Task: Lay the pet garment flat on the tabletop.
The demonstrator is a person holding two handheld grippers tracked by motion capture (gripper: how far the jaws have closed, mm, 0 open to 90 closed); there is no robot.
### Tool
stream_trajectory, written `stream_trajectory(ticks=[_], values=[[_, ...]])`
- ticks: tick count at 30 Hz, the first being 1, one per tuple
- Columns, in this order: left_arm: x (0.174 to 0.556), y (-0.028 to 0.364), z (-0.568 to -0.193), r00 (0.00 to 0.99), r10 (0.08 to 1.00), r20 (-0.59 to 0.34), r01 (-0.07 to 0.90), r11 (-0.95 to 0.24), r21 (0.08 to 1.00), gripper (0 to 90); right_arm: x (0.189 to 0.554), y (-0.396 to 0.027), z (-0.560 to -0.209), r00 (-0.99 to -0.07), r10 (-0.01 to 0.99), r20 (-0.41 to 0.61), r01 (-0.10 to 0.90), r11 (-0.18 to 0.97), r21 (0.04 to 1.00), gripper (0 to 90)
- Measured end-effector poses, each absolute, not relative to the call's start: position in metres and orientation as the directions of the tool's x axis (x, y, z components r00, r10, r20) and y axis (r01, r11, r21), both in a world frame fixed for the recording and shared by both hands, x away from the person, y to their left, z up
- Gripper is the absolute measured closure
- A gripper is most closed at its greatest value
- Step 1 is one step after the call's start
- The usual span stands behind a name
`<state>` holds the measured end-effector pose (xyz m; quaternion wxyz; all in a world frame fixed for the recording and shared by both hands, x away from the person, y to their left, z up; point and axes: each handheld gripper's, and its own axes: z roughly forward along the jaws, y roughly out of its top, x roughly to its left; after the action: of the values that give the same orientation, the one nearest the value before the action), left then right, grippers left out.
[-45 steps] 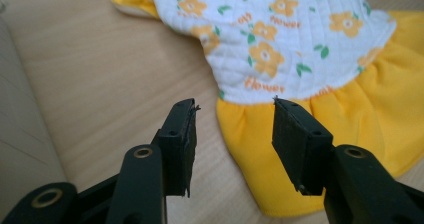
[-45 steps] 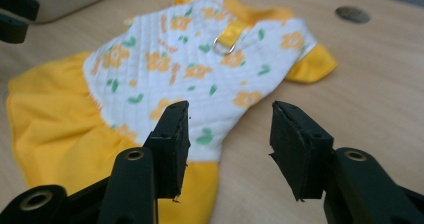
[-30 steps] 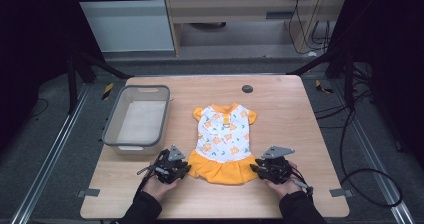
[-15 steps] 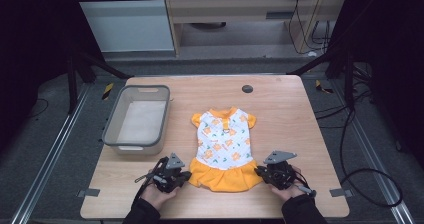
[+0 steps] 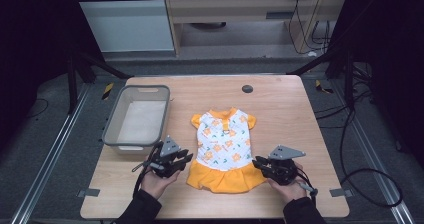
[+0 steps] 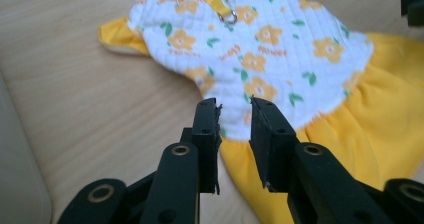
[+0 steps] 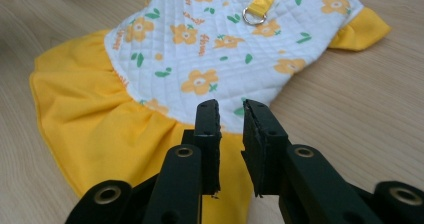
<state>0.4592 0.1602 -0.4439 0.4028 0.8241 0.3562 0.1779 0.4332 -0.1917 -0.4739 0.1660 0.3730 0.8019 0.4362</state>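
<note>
Near the table's (image 5: 310, 109) front edge lies a small dress (image 5: 223, 149), flat, neck away from the person — white flowered top, orange skirt. Left gripper (image 6: 235, 115) and right gripper (image 7: 231, 115) sit at the skirt's two sides, approx. level w/ the waist seam; jaws narrowly apart, holding nothing. Grey bin (image 5: 112, 129) stands empty to the left. Judging by this, the cloth isn't gripped yet — any folding or binning is all left to do.
</note>
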Motion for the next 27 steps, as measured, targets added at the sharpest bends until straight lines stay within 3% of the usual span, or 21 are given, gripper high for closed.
stream_trajectory(ticks=[10,20,27], values=[[0.506,0.121,-0.46,0.675,0.737,0.018,0.465,-0.445,0.765,85.7,0.45,-0.174,-0.484,-0.675,0.734,0.072,0.461,0.343,0.818,87.6],[0.517,0.112,-0.492,0.687,0.725,0.046,0.51,-0.526,0.681,85.1,0.453,-0.169,-0.496,-0.698,0.711,0.079,0.495,0.4,0.772,88.7],[0.508,0.118,-0.494,0.69,0.723,0.024,0.513,-0.513,0.688,84.9,0.45,-0.168,-0.498,-0.699,0.712,0.064,0.512,0.437,0.739,89.8]])
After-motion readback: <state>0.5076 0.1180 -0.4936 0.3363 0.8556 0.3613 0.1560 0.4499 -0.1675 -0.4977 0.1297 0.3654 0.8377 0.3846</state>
